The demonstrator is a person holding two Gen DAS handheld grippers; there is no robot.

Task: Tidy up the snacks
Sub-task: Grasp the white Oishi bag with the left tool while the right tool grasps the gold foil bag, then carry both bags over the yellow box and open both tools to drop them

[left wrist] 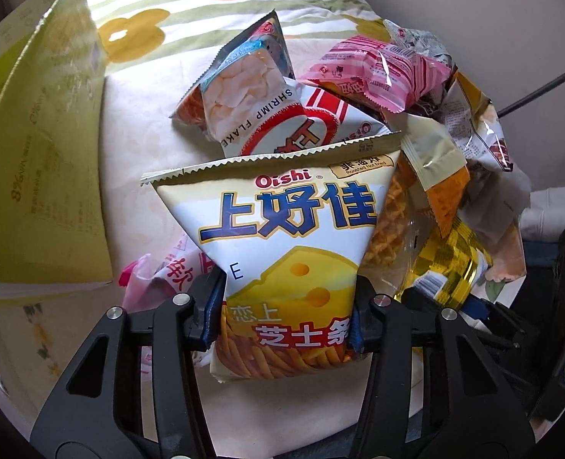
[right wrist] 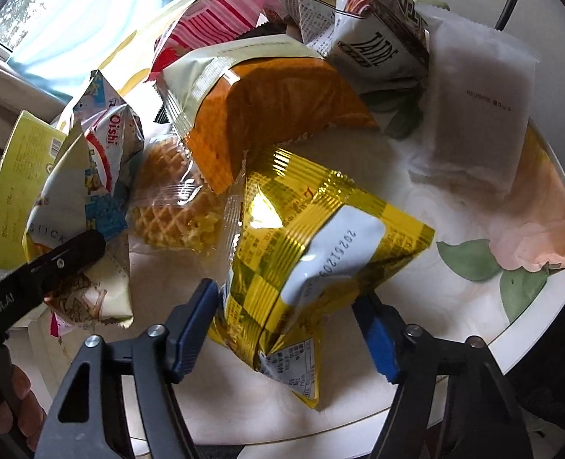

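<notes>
My left gripper point(left wrist: 286, 310) is shut on an Oishi cheese stick bag point(left wrist: 286, 237), white and yellow, held upright before the snack pile. Behind it lie a shrimp flakes bag point(left wrist: 252, 95) and a pink striped packet point(left wrist: 378, 72). My right gripper point(right wrist: 286, 329) has its blue pads on both sides of a gold checkered packet point(right wrist: 313, 237) lying on the round table point(right wrist: 473, 306); the pads touch its edges. In the right wrist view the left gripper's black finger point(right wrist: 64, 260) and the cheese stick bag point(right wrist: 76, 206) show at left.
A yellow-green open carton point(left wrist: 41, 153) stands at the left. The pile also holds a waffle packet point(right wrist: 175, 199), an orange bag point(right wrist: 275, 114), a brown-and-white bag point(right wrist: 378, 49) and a frosted white packet point(right wrist: 477, 111). A floral cloth point(left wrist: 206, 4) lies behind.
</notes>
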